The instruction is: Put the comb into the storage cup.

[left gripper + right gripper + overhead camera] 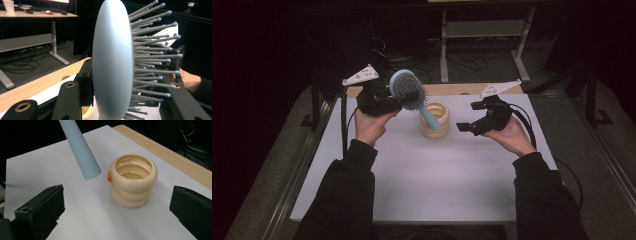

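Fingers of your left gripper (388,100) clamp the head of the pale blue hairbrush (409,90), lifted off the table (422,175), bristles facing your right hand, handle slanting down above the cream ribbed cup (435,120). Your right gripper (472,125) hangs just beside the cup, its fingers (41,208) spread wide and holding nothing.

The tongs (120,100) clamp a pale hairbrush (112,62) edge-on, bristles right, probably a hand (188,80) beyond.
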`<action>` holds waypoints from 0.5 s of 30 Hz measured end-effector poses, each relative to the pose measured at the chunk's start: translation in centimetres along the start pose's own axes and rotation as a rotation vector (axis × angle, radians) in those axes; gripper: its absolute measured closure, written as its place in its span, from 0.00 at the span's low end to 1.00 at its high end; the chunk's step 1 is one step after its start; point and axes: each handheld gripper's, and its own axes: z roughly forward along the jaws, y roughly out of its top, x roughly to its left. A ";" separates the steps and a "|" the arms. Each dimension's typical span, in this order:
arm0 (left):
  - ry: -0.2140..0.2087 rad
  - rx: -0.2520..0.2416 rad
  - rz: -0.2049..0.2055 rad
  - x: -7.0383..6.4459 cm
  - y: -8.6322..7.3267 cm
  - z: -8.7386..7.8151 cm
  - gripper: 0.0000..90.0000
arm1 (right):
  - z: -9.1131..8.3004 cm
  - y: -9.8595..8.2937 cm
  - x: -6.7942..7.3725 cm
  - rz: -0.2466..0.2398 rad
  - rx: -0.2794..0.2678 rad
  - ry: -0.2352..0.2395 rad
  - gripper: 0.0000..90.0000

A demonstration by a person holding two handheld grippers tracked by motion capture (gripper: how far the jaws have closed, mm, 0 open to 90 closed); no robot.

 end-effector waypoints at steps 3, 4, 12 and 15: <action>0.001 0.001 0.003 0.1 0.3 0.2 0.59 | -0.7 -0.6 -0.2 0.012 -0.022 -0.012 0.00; 0.001 0.001 0.003 0.1 0.3 0.2 0.59 | -0.9 -0.8 -0.3 0.018 -0.027 -0.013 0.00; 0.015 0.021 0.040 0.0 1.4 0.6 0.59 | -2.3 -2.2 -0.4 0.034 -0.049 -0.013 0.00; 0.017 0.023 0.050 0.0 1.9 0.7 0.59 | -2.6 -2.8 -0.3 0.038 -0.049 -0.016 0.00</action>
